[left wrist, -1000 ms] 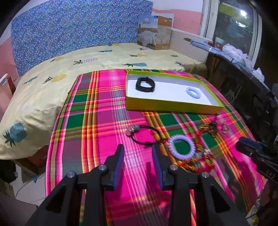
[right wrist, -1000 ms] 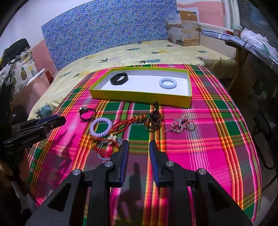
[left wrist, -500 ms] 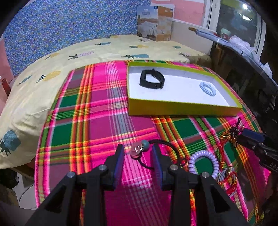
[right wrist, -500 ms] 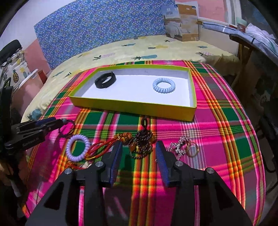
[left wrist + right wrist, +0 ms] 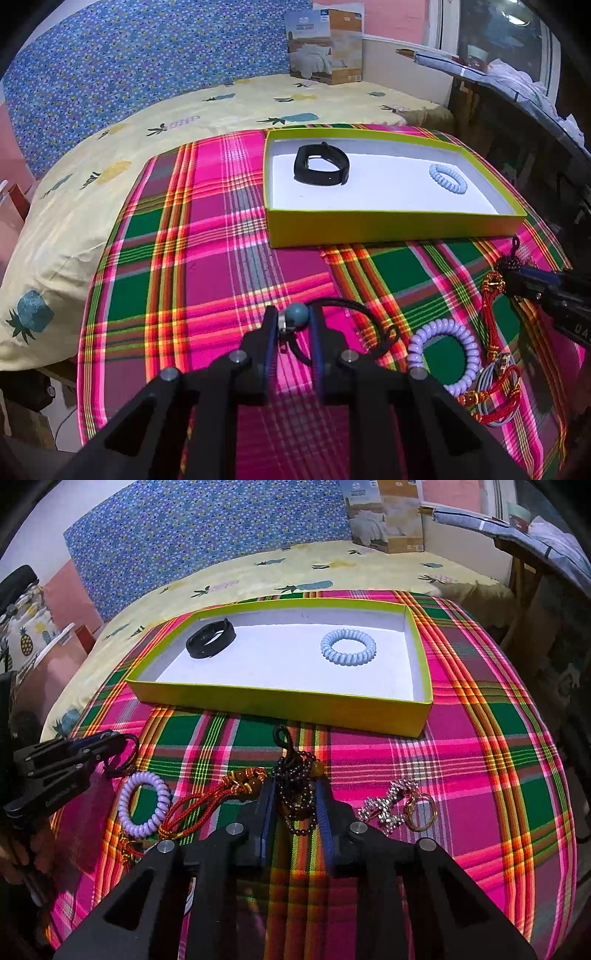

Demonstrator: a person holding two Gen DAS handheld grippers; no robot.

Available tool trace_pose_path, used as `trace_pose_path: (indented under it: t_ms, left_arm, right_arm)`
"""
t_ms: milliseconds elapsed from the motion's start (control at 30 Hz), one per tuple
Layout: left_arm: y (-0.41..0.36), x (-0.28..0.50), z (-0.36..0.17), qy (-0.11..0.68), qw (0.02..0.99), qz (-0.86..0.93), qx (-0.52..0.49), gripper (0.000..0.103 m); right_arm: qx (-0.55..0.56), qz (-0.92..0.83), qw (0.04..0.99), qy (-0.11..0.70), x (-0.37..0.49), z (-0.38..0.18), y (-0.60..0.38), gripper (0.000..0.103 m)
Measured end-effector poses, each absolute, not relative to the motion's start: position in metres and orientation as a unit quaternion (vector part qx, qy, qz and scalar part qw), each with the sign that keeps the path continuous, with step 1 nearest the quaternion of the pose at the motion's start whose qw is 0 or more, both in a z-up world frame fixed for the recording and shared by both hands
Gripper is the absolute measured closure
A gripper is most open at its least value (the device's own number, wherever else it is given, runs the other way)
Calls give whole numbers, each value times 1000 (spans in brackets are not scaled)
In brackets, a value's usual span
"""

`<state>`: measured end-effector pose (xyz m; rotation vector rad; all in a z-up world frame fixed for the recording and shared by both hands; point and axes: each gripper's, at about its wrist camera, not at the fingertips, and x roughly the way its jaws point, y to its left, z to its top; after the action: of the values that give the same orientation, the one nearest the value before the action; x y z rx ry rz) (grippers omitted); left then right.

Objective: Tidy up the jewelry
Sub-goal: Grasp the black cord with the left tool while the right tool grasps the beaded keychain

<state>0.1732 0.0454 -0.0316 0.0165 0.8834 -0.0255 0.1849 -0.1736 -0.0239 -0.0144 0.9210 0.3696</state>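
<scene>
Nearest to me, my left gripper (image 5: 291, 321) has just been closing, and its jaws now pinch the teal bead (image 5: 297, 314) and silver charm of a black cord bracelet (image 5: 354, 332); the cord loops out to the right of the fingers and lies on the plaid cloth (image 5: 207, 258). My right gripper (image 5: 295, 801) has also just been closing, and its narrow jaws now squeeze a string of dark brown beads (image 5: 297, 794) between the blue pads; the string's black cord loop (image 5: 282, 736) trails ahead toward the box.

Just right of my left gripper lies a lilac coil hair tie (image 5: 443, 356), and beside that a tangle of red cord and gold knots (image 5: 495, 391). From the right camera, that red cord bundle (image 5: 207, 801) sits touching the left finger of my right gripper, with the lilac coil (image 5: 144, 803) further left. To the right of the right gripper rests a silver rhinestone piece (image 5: 388, 805) with a gold ring (image 5: 421, 810) against it.

Beyond all this stands the yellow-green box (image 5: 280, 705), open, with a white floor. Inside it, a black wristband (image 5: 210, 640) lies at the left end and a pale blue coil hair tie (image 5: 348, 646) toward the right, well apart.

Farther back, a yellow pineapple-print bedsheet (image 5: 221, 107) spreads out, then a blue floral headboard (image 5: 129, 62) and a cardboard bedding package (image 5: 325, 46) against the wall.
</scene>
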Motion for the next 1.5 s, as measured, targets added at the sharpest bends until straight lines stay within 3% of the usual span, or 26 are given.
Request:
trace_pose_path:
  t_ms: [367, 1500]
  left_arm:
    - [40, 154, -21, 418, 908, -9, -1, 86]
    - [28, 121, 35, 363, 932, -13, 0, 86]
  right_arm:
    - [-7, 184, 883, 431, 172, -15, -174, 93]
    - [-10, 204, 903, 378, 133, 37, -175, 94]
